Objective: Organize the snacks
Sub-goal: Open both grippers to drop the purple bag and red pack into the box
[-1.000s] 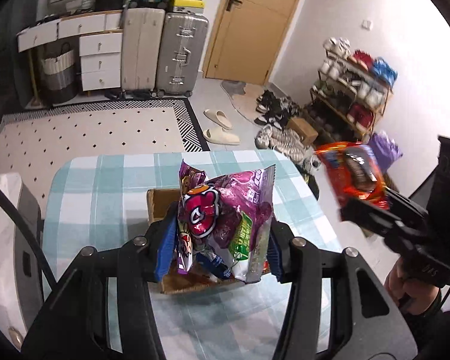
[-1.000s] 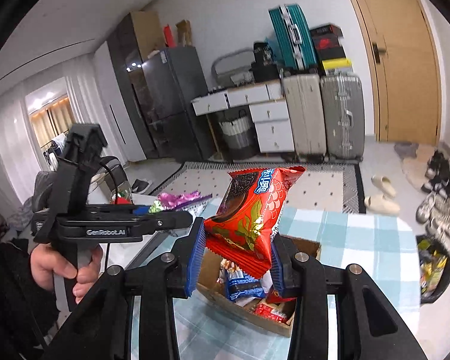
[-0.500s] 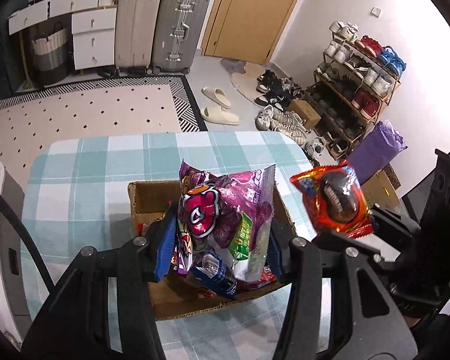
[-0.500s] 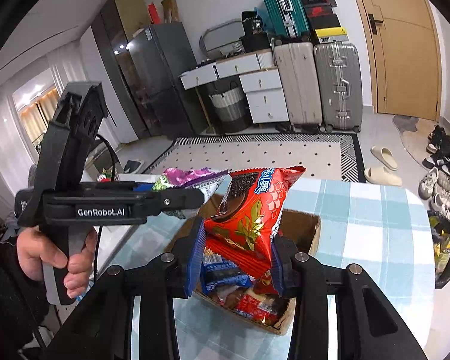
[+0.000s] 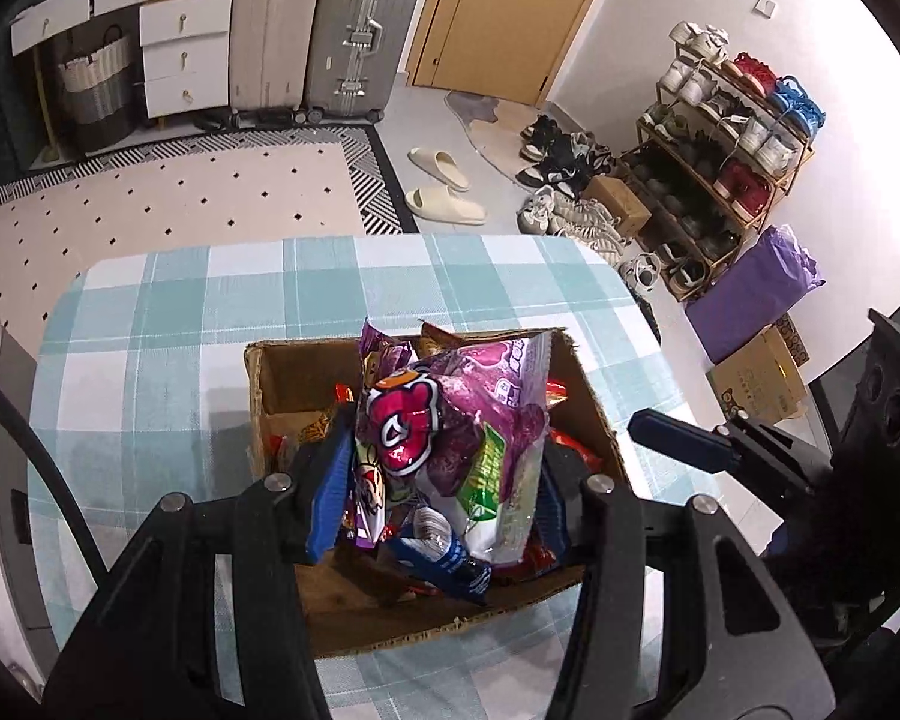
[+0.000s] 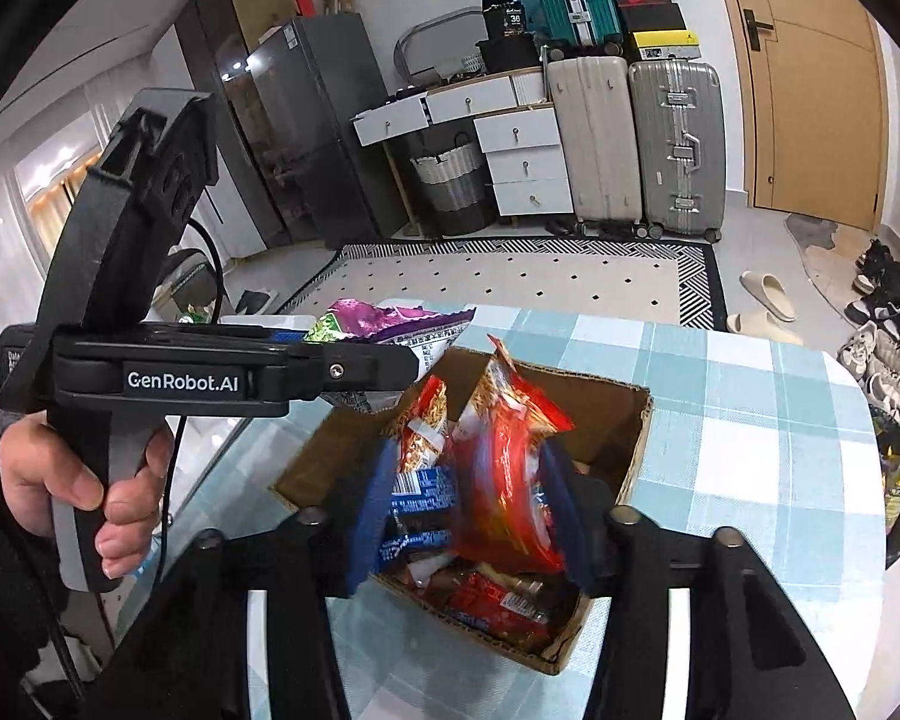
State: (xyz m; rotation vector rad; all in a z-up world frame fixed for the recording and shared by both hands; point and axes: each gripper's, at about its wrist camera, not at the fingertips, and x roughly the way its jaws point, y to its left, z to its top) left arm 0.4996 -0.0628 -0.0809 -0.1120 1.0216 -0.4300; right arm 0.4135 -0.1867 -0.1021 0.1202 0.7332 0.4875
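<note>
Cardboard box on the checked counter already holds many snacks; left tool grips a purple packet above it, right tool appears wide, red packet blurred between its fingers, apparently dropping in.

Glossy foil snack bag; matt rough cardboard box; checked cloth.
</note>
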